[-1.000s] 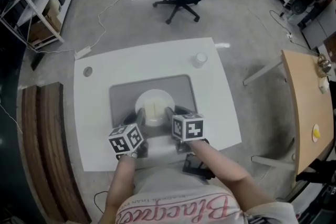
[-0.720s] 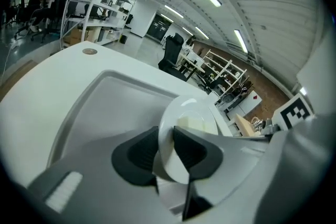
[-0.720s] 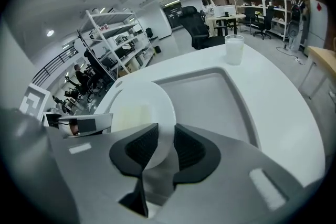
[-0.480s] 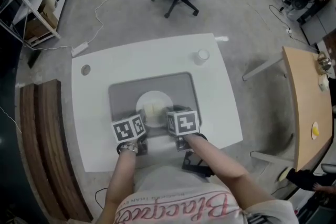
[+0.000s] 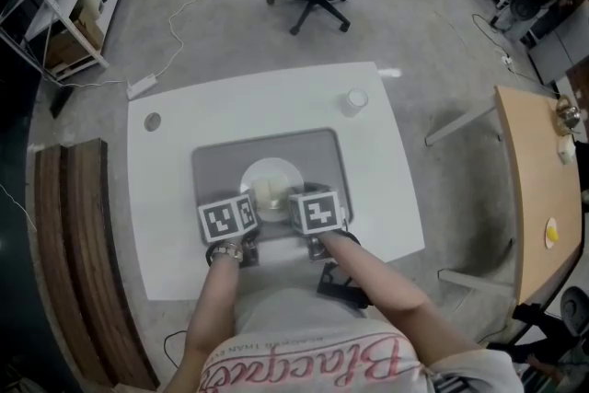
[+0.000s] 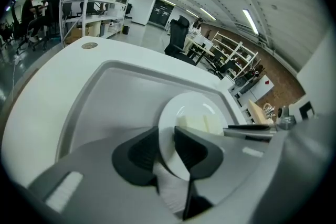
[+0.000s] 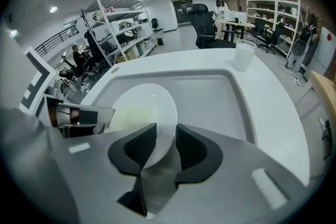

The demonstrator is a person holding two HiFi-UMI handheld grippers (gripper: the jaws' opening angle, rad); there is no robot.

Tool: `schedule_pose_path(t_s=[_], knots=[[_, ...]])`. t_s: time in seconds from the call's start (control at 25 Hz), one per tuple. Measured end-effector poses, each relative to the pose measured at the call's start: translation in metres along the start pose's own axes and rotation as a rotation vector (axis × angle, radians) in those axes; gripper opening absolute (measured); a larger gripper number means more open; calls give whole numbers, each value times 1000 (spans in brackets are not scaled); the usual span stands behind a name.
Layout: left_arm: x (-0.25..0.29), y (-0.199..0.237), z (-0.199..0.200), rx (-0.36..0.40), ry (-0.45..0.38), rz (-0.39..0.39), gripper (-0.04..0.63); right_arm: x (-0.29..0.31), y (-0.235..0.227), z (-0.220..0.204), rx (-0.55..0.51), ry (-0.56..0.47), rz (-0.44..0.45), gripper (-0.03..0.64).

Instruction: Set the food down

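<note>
1. On the white table [image 5: 175, 152], little has been shifted over the last second. The plate is found at the same spot, while both marker cubes have been brought in closer to it and to each other.
2. The grey tray [image 5: 216, 163] is seen lying in the middle of the table. Only the plate is held in it.
3. The white plate [image 5: 267, 174] is seen low on the tray's near half and is judged to be resting there, so the setting-down is taken as nearly done.
4. The left gripper [image 6: 166, 137] is kept narrow, and the plate's near rim is pinched between its pads.
5. The right gripper [image 7: 166, 139] is being opened. The rim is still between its jaws, but a thin gap is seen at one pad. From this it is judged that release has begun and that withdrawal is what remains.
6. A pale cup [image 5: 353, 100] is left standing near the table's far right corner, well apart from the tray. Its contents cannot be made out.
7. The food [image 6: 202, 124], two pale blocks side by side, is carried on the plate.
</note>
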State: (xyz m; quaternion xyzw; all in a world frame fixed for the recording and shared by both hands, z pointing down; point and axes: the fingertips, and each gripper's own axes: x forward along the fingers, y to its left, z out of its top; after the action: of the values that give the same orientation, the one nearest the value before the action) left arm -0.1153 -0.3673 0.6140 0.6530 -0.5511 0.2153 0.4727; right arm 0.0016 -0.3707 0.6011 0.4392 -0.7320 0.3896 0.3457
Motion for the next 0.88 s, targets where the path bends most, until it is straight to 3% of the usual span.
schedule_pose_path(t_s=[0.24,0.52,0.64,0.68,0.88], knots=[[-4,4,11,42,-41,30,108,-2,-12,0,-59,-28,-65,132],[-21,6,27,79,-95,2,261,-21,-6,24,-76,-129,-26,220],[-40,1,32,145,-133,-11,299,-47,7,39,-135,-211,21,238],[-47,-4,35,178,-152,-19,299,-58,12,43,-160,-241,31,227],[-91,-32,48,326,-291,-66,258,-119,37,61,-292,-410,32,10]])
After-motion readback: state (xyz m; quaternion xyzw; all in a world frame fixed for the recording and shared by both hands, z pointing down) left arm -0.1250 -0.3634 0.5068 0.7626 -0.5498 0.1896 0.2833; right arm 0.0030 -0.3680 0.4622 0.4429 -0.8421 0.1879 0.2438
